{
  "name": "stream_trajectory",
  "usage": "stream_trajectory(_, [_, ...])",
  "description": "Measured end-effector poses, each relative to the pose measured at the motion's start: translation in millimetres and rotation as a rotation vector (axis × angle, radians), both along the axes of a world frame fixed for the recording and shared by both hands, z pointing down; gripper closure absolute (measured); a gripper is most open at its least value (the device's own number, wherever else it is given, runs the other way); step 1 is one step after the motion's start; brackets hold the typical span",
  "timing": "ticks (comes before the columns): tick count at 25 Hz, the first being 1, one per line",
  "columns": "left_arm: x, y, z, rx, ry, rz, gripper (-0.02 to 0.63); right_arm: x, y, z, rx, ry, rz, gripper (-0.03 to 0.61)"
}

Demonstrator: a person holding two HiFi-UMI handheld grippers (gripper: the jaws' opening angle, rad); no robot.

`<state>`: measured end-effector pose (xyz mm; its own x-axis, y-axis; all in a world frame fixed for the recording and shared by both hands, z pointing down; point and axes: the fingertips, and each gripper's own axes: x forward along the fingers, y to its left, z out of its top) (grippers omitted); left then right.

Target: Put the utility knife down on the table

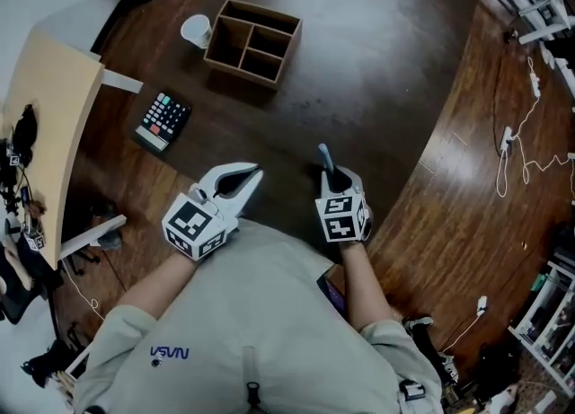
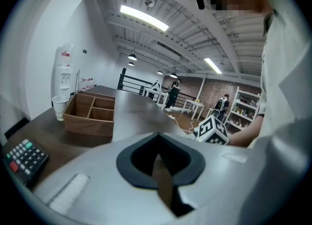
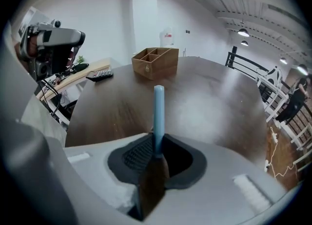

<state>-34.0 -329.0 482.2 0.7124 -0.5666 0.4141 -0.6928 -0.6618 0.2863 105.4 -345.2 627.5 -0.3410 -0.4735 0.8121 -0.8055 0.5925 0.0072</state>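
Colour-wise, the glossy dark brown wooden table (image 1: 377, 71) has a mid-brown wooden compartment box (image 1: 243, 69) on it, with a white paper cup (image 1: 196, 30) just beside that box and a black calculator (image 1: 163, 120) with red, green and white keys near it. The pale grey left gripper (image 1: 256, 172) and right gripper (image 1: 329, 177) both have black padding and black-and-white square-marker cubes. Well apart from the box, the slim utility knife (image 1: 325, 159) is light blue.

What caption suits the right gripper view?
Right gripper shut on a blue knife over the dark table, wooden box beyond.
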Motion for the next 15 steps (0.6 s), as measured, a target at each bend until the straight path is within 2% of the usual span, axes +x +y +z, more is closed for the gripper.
stream_trajectory(9, [-4, -6, -5, 0.022, 0.018, -0.016, 0.612, 12, -11, 11, -0.131, -0.111, 0.097, 0.508])
stream_trajectory(13, [-9, -6, -10, 0.041, 0.038, -0.022, 0.612, 29, -14, 8, -0.132, -0.108, 0.152, 0.431])
stream_trajectory(15, [-12, -4, -13, 0.049, 0.052, -0.023, 0.612, 40, -14, 1, -0.111, -0.111, 0.197, 0.428])
